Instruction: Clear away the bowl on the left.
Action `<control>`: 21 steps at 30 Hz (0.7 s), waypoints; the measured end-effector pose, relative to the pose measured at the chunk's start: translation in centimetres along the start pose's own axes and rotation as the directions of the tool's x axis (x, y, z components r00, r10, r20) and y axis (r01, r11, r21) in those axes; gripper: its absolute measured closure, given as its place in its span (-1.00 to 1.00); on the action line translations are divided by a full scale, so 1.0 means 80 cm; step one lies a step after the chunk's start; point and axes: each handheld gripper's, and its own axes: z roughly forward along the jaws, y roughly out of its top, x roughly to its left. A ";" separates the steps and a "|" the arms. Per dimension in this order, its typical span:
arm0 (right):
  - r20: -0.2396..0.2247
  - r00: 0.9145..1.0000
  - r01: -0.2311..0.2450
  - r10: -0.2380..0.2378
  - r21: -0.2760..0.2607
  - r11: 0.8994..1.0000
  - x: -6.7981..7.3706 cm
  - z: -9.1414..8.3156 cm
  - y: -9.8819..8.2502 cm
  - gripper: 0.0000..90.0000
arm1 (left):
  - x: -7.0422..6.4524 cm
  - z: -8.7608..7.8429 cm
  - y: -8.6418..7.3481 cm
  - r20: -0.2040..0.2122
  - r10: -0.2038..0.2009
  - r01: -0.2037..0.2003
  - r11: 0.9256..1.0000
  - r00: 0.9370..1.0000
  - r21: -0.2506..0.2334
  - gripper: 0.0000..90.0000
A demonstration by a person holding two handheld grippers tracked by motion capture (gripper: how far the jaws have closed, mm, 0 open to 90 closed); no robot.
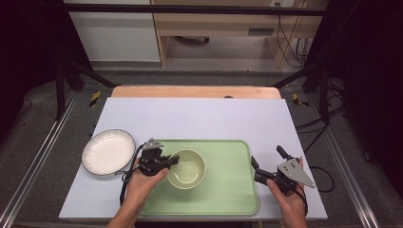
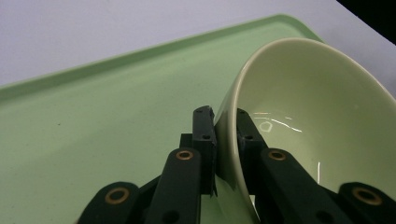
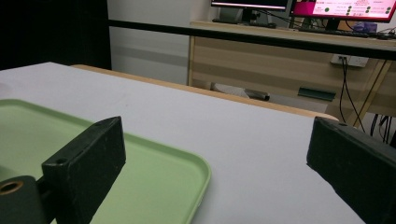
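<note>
Pinching the glossy round bowl's thin rim, left gripper; right gripper gapes wide.

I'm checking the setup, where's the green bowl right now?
In the high view the green bowl sits on the left half of the green tray, its rim clamped by the left gripper, right of the white plate.

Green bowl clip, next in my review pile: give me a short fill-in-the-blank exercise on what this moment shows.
1. The left gripper is shut on the rim of the green ____.
2. The green bowl sits on the green ____.
3. The white plate lies to the ____ of the tray in the high view.
4. The right gripper has its jaws ____.

Missing words: bowl; tray; left; open
</note>
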 end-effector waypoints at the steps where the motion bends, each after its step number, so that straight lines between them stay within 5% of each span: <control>1: 0.000 1.000 -0.001 0.001 0.000 1.000 0.000 0.000 0.000 -0.89 | 0.000 0.001 0.000 0.001 -0.001 0.001 1.000 1.000 0.002 0.83; 11: -0.021 1.000 0.009 -0.009 -0.010 1.000 0.001 0.000 0.000 -0.87 | -0.002 0.006 -0.002 0.004 -0.005 0.005 1.000 1.000 0.018 0.82; 21: -0.103 0.994 0.021 -0.023 -0.019 1.000 0.007 0.000 0.001 -0.84 | -0.002 0.008 -0.002 0.012 -0.015 0.014 1.000 1.000 0.024 0.81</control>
